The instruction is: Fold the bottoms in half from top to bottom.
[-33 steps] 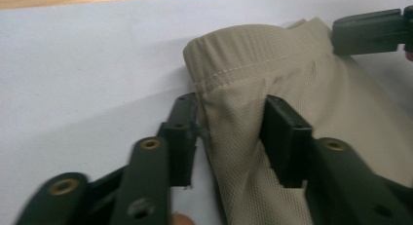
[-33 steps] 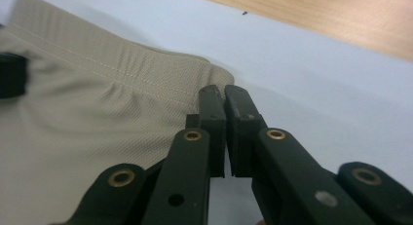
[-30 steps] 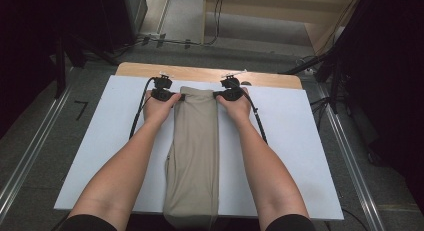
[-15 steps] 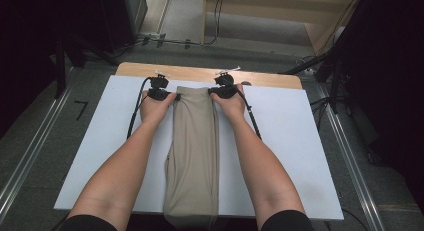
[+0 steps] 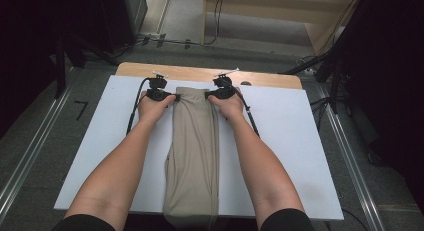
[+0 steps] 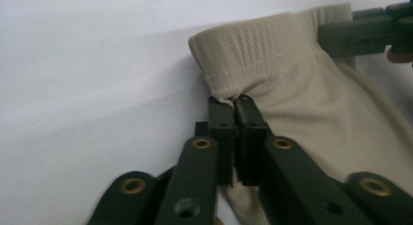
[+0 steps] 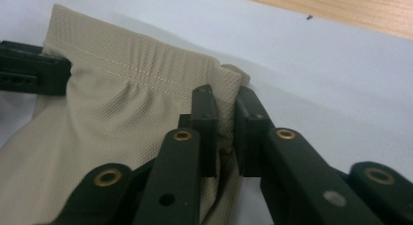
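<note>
A beige folded garment (image 5: 192, 156) lies lengthwise down the middle of the white board (image 5: 300, 136), its waistband end at the far side. My left gripper (image 5: 172, 97) is shut on the waistband's left corner (image 6: 229, 96). At the opposite corner, my right gripper (image 5: 209, 95) pinches the waistband (image 7: 225, 108) between its jaws. In the left gripper view the beige cloth (image 6: 311, 103) spreads to the right, with the other gripper's jaw (image 6: 365, 32) at the top right. The right gripper view has the cloth (image 7: 107, 122) at left and the other gripper's jaw (image 7: 29, 69) at the left edge.
The white board rests on a wooden table (image 5: 200, 73) whose far edge shows beyond it. Metal rails (image 5: 350, 156) run along both sides of the table. Cables and stands (image 5: 320, 66) sit on the floor behind.
Both grippers have drawn slightly closer together and nearer to me, pulling the waistband end with them. The garment's far end looks narrower.
</note>
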The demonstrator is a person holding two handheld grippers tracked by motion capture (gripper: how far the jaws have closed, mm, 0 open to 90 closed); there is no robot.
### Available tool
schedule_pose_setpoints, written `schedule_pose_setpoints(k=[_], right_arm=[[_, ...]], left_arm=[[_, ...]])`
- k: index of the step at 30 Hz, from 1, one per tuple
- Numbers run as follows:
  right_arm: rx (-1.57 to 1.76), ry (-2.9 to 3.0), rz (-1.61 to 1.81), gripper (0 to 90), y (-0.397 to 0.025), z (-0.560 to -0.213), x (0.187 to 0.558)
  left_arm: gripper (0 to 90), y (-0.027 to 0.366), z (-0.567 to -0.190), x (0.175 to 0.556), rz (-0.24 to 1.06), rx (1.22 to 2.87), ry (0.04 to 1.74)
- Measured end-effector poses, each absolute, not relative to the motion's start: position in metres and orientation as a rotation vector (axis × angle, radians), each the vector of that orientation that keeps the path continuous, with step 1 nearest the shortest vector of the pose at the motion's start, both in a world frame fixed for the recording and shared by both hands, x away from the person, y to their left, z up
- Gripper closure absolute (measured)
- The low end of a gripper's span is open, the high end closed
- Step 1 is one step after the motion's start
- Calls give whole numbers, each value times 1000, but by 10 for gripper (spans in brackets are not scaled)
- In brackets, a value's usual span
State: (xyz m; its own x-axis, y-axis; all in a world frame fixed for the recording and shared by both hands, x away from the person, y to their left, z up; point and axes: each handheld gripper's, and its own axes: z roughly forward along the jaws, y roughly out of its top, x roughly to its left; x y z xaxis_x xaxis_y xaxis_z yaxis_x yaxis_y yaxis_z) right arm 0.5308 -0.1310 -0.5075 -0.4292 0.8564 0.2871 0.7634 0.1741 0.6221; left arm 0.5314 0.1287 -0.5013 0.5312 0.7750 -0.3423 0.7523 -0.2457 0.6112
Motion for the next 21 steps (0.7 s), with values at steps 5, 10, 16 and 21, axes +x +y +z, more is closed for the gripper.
schedule_pose_setpoints(k=[5, 10, 16, 21], right_arm=[[1578, 2265, 1066, 821, -137, -499, 523], [1499, 2173, 1116, 822, -169, -463, 519], [1465, 2076, 1166, 825, -199, -402, 523], [1384, 2009, 1190, 825, -210, -345, 527]], left_arm=[[900, 120, -488, 530, 46, 1979, 1170], [900, 99, -447, 533, 117, 1998, 1025], [900, 75, -383, 548, 180, 1950, 935], [900, 65, -330, 561, 248, 1903, 885]])
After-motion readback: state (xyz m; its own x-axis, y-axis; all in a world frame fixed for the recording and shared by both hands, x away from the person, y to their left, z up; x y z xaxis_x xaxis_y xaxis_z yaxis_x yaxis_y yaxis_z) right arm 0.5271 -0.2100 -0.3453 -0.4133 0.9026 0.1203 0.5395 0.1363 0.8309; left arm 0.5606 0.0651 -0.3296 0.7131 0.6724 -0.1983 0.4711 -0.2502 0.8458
